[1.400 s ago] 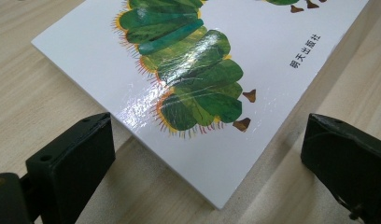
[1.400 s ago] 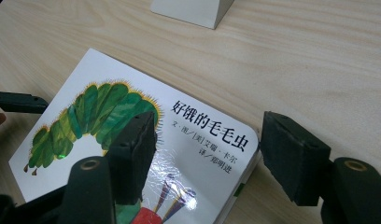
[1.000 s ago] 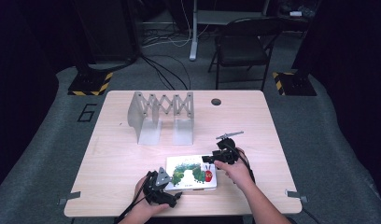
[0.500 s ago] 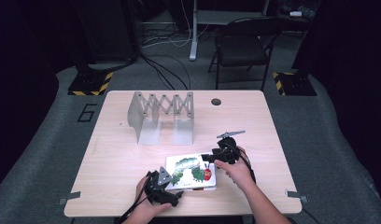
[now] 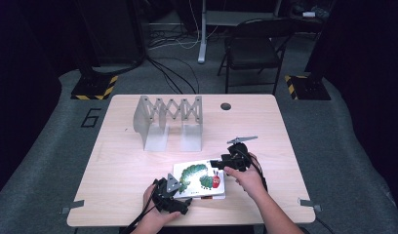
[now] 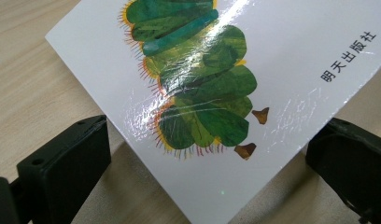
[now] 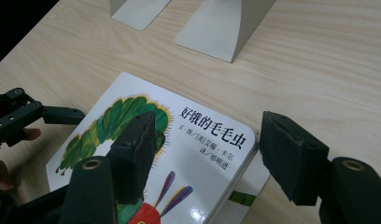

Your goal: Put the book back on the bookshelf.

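A white board book (image 5: 197, 178) with a green caterpillar on its cover lies near the table's front edge. My left gripper (image 5: 181, 192) is at the book's near left corner. In the left gripper view that corner of the book (image 6: 202, 84) juts between the two wide-apart jaws with a shadow under it, and no pad presses on it. My right gripper (image 5: 217, 165) is at the far right corner. There, one jaw of the gripper (image 7: 209, 126) hangs over the cover of the book (image 7: 193, 140) and the other stands just beside its edge. A lower page shows beneath that corner.
A grey accordion-style rack (image 5: 168, 119) stands upright at the back middle of the wooden table (image 5: 114, 161), its feet (image 7: 226, 23) just beyond the book. A dark round hole (image 5: 226, 106) sits at the back. A folding chair (image 5: 250, 44) is behind the table.
The book has shifted slightly to the left and looks a bit more tilted. The right gripper has followed it a little. The left gripper has stayed where it was.
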### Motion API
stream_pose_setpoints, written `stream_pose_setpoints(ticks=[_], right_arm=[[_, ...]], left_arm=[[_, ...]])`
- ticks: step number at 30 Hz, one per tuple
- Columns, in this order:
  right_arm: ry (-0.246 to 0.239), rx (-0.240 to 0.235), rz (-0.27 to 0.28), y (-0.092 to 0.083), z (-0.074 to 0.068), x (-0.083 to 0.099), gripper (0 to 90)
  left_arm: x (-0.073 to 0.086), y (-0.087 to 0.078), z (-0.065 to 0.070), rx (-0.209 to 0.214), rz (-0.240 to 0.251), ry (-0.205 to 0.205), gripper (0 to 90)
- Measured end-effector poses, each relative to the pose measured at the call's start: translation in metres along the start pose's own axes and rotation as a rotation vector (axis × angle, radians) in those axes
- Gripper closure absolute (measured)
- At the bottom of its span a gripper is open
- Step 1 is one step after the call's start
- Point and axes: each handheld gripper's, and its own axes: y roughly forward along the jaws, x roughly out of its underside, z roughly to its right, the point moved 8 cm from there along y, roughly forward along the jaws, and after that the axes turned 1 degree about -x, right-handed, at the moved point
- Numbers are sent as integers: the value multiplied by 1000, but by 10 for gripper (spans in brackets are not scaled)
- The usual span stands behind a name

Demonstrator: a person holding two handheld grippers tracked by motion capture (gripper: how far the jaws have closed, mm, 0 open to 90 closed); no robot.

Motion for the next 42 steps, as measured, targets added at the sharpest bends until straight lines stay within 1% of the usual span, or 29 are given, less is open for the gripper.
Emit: stream_pose_setpoints(ticks=[2,5,7,8,9,10,12,13,16,19,20,23,24,25,26,27,29,30,31,32,33,35,36,37,38,39,40,41,42], right_arm=[[2,-2,-1,0,-1,0,368],[-4,-6,-4,0,-2,1,376],[1,-6,-3,1,-3,1,377],[-10,-8,1,1,-2,0,379],[-10,-8,1,1,-2,0,379],[-1,-9,-6,1,-3,1,380],[-5,-10,-7,1,-2,1,383],[-5,-10,-7,1,-2,1,383],[3,-14,-6,1,-2,1,385],[3,-13,-7,2,-2,2,385],[1,-11,-8,2,-1,2,385],[-1,-12,-8,2,-1,2,385],[-1,-12,-7,2,-1,2,385],[-1,-11,-7,2,-1,2,385],[-1,-12,-7,2,-1,2,385],[-1,-12,-7,2,-1,2,385],[0,-12,-7,2,-1,2,385],[5,-13,-8,2,-1,2,385],[5,-13,-8,2,-1,2,385],[-15,-8,-3,3,1,2,384],[-15,-8,-3,3,1,2,384],[-3,-7,-15,3,0,3,384],[-17,-6,-6,4,1,2,385],[-17,-6,-6,4,1,2,385],[-19,-6,-6,4,1,2,384],[-2,-8,-13,3,0,2,385],[-1,-9,-15,4,0,3,385],[-12,-9,-8,4,1,2,384],[-10,-9,-10,5,2,3,384]], left_arm=[[0,0,-1,-10,4,-4,0],[0,-1,-2,-21,-1,1,0],[-1,-1,-2,-29,8,7,0],[-1,-1,-2,-40,13,24,0],[-1,-1,-2,-40,13,24,1],[-1,-2,-1,-40,10,36,1],[-2,-2,-1,-33,11,45,6],[-2,-2,-1,-44,16,49,6],[-3,-2,0,-48,23,64,13],[-3,-4,1,-50,21,96,28],[-4,-4,1,-62,29,108,38],[-5,-4,2,-68,40,124,46],[-5,-5,2,-64,30,133,49],[-5,-5,3,-71,38,135,54],[-5,-6,3,-79,37,151,58],[-5,-6,3,-73,35,157,66],[-6,-7,4,-78,46,170,71],[-6,-7,5,-78,51,191,105],[-7,-8,7,-67,52,199,105],[-7,-8,8,-80,58,212,129],[-7,-8,9,-70,56,218,129],[-7,-8,9,-68,57,220,132],[-7,-8,9,-64,62,216,133],[-7,-8,9,-64,62,216,133],[-7,-8,8,-75,67,214,133],[-7,-8,8,-71,63,217,133],[-7,-8,8,-63,58,222,134],[-6,-9,8,-67,59,222,134],[-7,-8,9,-60,70,213,134]])
